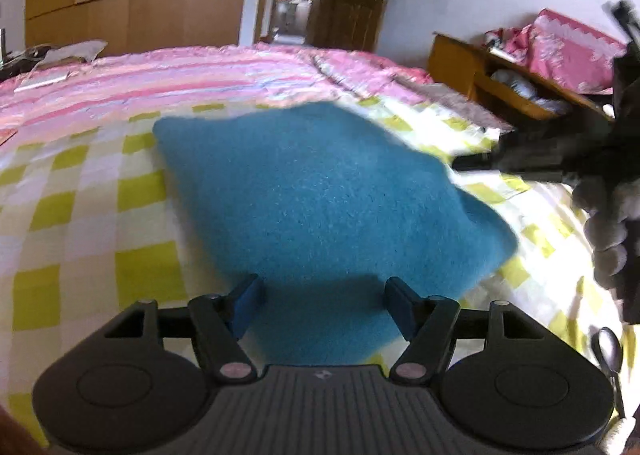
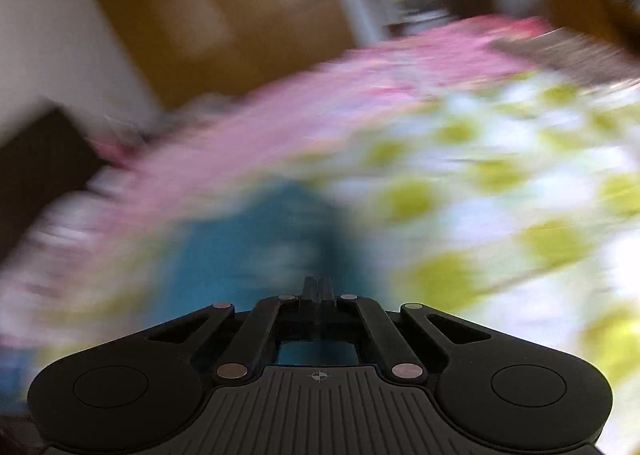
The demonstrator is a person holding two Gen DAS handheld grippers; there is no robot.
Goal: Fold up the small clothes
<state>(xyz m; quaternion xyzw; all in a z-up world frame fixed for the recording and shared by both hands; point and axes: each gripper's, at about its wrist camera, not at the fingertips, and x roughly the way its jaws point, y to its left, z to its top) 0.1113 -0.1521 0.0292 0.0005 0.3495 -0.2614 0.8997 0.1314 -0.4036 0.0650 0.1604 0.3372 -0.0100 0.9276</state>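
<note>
Cloth (image 1: 320,191), teal and fuzzy, lies flat between the spread fingers of the left gripper (image 1: 324,307), untouched, on a checked sheet (image 1: 80,223). The right gripper (image 2: 319,287) is clenched; its view is blurred.

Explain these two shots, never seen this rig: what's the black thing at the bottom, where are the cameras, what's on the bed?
No robot here: a person carries one hand-held gripper in each hand, and a wide-angle camera on each looks forward along its two fingers. The black shape at the bottom of each picture is that tool.

The left view shows the left hand-held gripper with its fingers apart over the near edge of a blue cloth, gripping nothing. The cloth lies on a bed with a yellow-checked cover. At the right edge, the other tool points at the cloth's far corner.

The right view is blurred. The right hand-held gripper has its fingers together; blue cloth shows ahead, but whether it is pinched I cannot tell.
</note>
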